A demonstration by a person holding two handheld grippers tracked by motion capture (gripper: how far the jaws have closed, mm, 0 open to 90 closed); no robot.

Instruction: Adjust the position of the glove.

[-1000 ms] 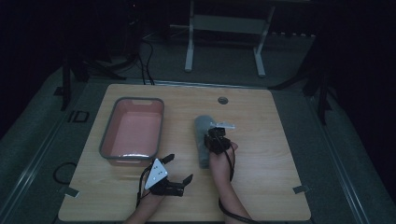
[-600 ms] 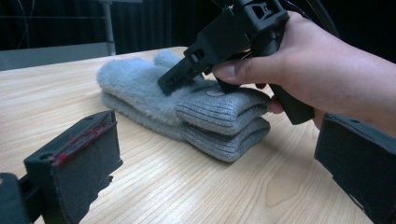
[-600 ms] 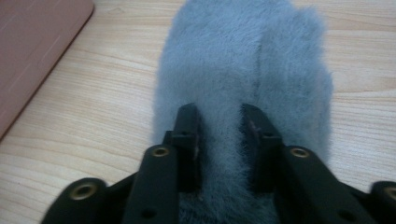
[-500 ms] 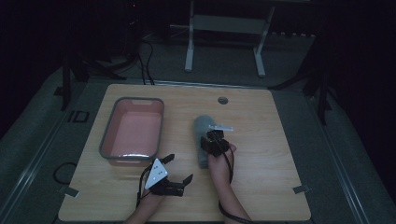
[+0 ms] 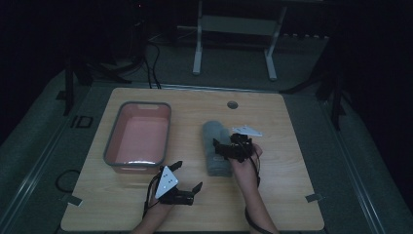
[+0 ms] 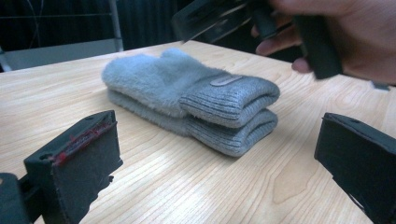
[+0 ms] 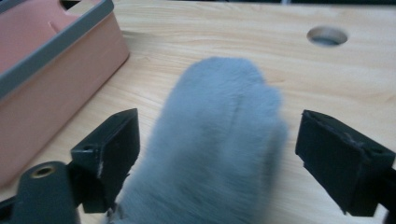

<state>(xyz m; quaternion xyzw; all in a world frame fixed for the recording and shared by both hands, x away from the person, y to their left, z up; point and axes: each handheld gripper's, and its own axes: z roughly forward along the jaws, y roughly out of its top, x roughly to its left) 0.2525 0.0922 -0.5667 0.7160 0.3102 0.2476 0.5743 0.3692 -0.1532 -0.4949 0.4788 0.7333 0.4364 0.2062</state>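
A folded pair of fuzzy grey socks (image 5: 214,146) lies on the wooden table (image 5: 287,146), right of centre, with its ribbed cuffs (image 6: 229,100) toward the near edge. My right gripper (image 5: 220,148) hovers over the socks from their right side. It is open, and in the right gripper view (image 7: 226,154) its jaws stand on either side of the fluffy toe end (image 7: 219,135) without touching it. My left gripper (image 5: 186,176) rests low near the front edge, open and holding nothing. In the left gripper view (image 6: 217,163) it points at the cuffs from a short distance.
A pink bin with a grey rim (image 5: 111,141) stands at the left, close to the socks (image 7: 51,70). A round cable hole (image 5: 232,105) sits near the table's far edge. Beyond the table, cables and a metal frame (image 5: 234,44) lie on the dark floor.
My right gripper has shifted slightly to the right over the socks. The left gripper and the socks have stayed in place.
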